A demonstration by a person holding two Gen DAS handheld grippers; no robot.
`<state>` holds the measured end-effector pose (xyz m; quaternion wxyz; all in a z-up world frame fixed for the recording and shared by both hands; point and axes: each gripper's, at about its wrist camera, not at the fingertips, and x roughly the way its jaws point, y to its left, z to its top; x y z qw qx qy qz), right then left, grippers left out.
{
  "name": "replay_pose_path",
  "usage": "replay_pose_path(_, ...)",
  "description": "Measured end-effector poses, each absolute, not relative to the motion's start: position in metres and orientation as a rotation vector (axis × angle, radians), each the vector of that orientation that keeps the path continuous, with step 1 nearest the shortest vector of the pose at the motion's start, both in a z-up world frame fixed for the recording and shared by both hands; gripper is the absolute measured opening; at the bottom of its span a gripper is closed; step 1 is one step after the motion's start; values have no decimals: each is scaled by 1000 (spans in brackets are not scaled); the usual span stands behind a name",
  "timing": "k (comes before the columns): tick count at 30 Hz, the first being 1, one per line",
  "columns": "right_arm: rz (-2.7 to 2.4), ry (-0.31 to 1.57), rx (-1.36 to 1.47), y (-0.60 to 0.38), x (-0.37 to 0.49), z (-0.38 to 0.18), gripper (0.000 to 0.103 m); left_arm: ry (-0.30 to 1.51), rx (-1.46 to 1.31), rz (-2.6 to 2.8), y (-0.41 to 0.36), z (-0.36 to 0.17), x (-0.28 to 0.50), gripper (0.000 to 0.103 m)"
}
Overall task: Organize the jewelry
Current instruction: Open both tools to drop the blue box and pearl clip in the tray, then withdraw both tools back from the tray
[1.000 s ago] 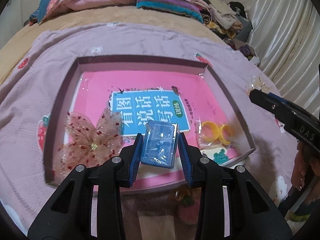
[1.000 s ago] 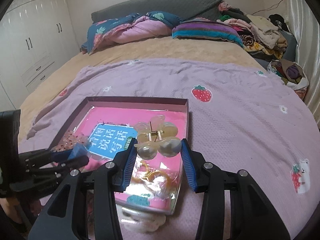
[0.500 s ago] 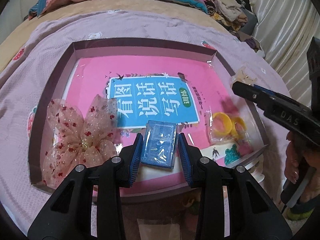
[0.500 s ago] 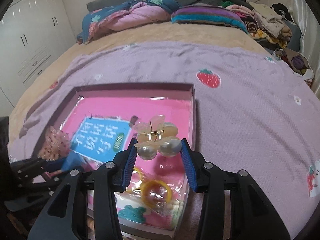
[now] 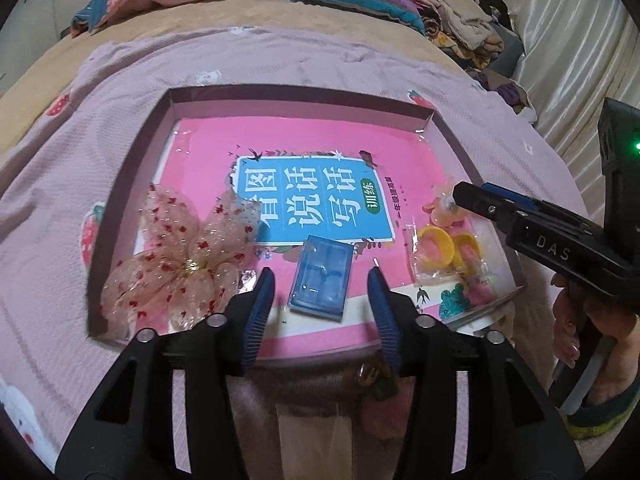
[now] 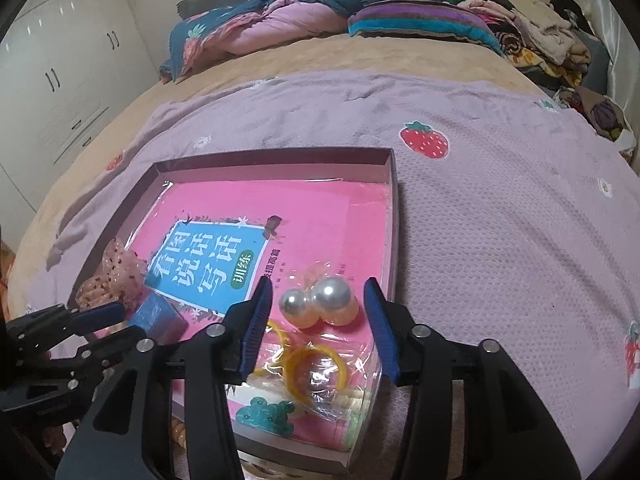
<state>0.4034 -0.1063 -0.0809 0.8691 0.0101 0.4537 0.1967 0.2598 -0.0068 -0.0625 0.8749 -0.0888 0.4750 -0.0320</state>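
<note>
While the left gripper tilts steeply down over the near edge of the shallow box, its jaws have just been opening and now stand apart, with the small blue case lying between the pads on the pink book cover, clear of both. To the case's left lies the sheer red-dotted bow; to its right, a clear packet of yellow rings. From the right edge of this view the right gripper reaches in over the box's right side, a hand wrapped round its grip below.

Seen from the right wrist, the right gripper also points steeply down at the box's near right corner. Its jaws have just been opening too and stand apart; the pearl hair clip sits between them on the book, touching neither pad, just above the packet of rings. At lower left the left gripper shows beside the blue case and the bow. Everything rests on a lilac strawberry-print blanket.
</note>
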Motion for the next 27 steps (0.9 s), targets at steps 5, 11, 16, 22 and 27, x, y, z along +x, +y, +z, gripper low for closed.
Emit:
replay_pose_path(5, 406, 919, 29, -111, 399, -70, 69, 978, -193, -48, -7, -52, 254, 44)
replay_pose_path(11, 369, 854, 52, -122, 392, -48, 87, 954, -217, -17, -6, -39, 245, 56)
replay_pose_path(16, 341, 813, 89, -138, 383, -29, 90, 921, -205, 3, -10, -21, 234, 67)
replay_pose_path(22, 331, 747, 35, -139, 361, -5, 91, 871, -207, 17, -13, 3, 218, 84)
replay_pose_path(27, 335, 674, -14, -136, 335, 18, 92, 832, -213, 24, -14, 19, 205, 88)
